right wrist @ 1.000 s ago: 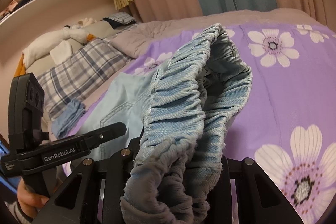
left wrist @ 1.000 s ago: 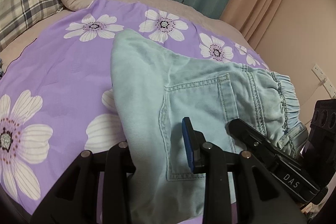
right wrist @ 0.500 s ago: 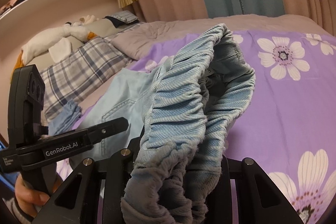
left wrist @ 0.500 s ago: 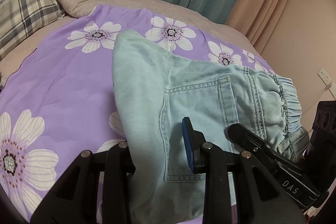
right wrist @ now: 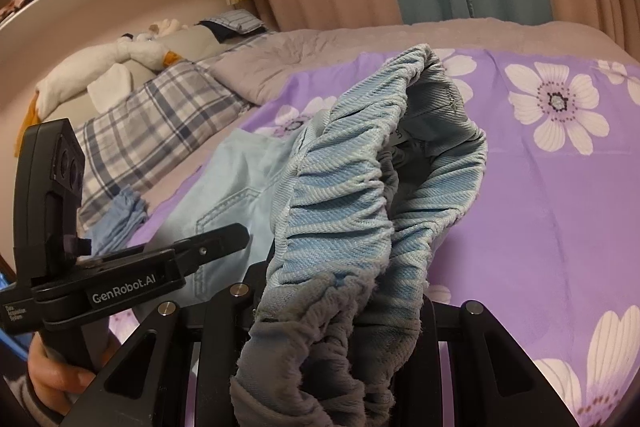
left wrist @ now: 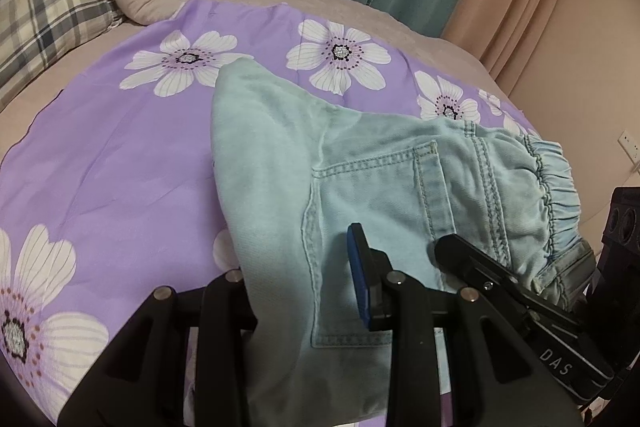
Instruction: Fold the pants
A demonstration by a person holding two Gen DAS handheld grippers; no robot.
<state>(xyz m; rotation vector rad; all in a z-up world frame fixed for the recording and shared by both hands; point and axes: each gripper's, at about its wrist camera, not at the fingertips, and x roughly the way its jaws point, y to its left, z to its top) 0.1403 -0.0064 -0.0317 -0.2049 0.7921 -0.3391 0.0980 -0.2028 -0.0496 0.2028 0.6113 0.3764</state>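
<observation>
Purple sheet [left wrist: 120,163] lay bare left of the pants [left wrist: 360,167]; left gripper [left wrist: 304,291] and right gripper [right wrist: 332,311] each pinched them.

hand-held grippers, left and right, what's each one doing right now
Left hand-held gripper: shut on the pants, near the back pocket.
Right hand-held gripper: shut on the pants' bunched elastic waistband.
</observation>
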